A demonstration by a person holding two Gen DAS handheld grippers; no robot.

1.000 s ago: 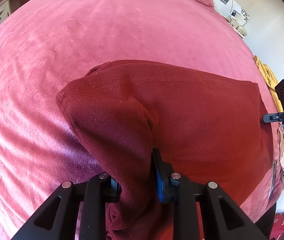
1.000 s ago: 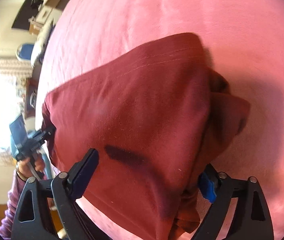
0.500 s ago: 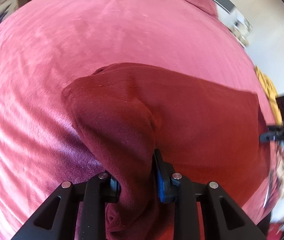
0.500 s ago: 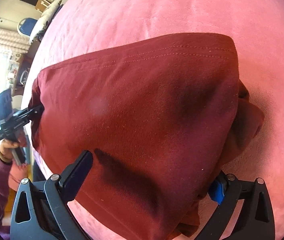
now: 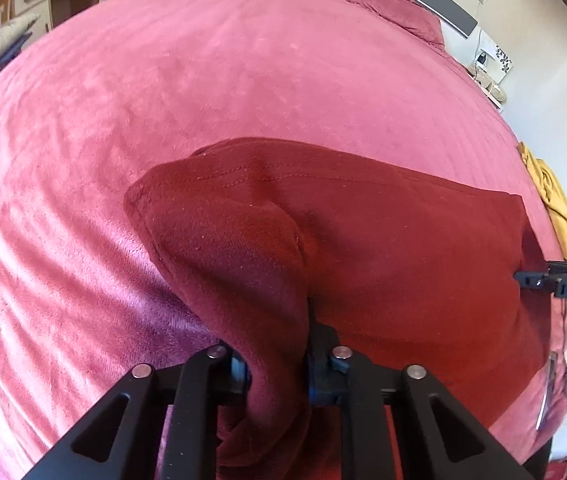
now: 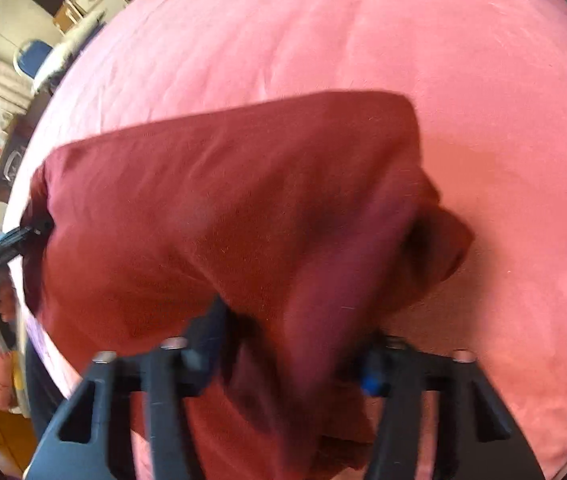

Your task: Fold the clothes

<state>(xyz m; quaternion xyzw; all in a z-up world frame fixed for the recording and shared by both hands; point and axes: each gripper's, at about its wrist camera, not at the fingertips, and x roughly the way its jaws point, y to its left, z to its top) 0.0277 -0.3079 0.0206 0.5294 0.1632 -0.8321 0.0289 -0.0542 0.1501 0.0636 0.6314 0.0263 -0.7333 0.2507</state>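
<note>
Your left gripper (image 5: 277, 364) is clamped on a bunched corner of the dark red garment (image 5: 383, 264), which spreads ahead and rightward over the pink velvet bedspread (image 5: 203, 80). Your right gripper (image 6: 291, 356) pinches the opposite corner, its view blurred.

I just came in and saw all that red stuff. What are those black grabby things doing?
A person is folding a dark red garment on a bed with a pink blanket. Each hand holds a two-finger gripper. The left gripper is pinched shut on a bunched edge of the cloth, and the right gripper has cloth between its fingers at the other end. The garment lies partly folded, with one end lifted.
</note>
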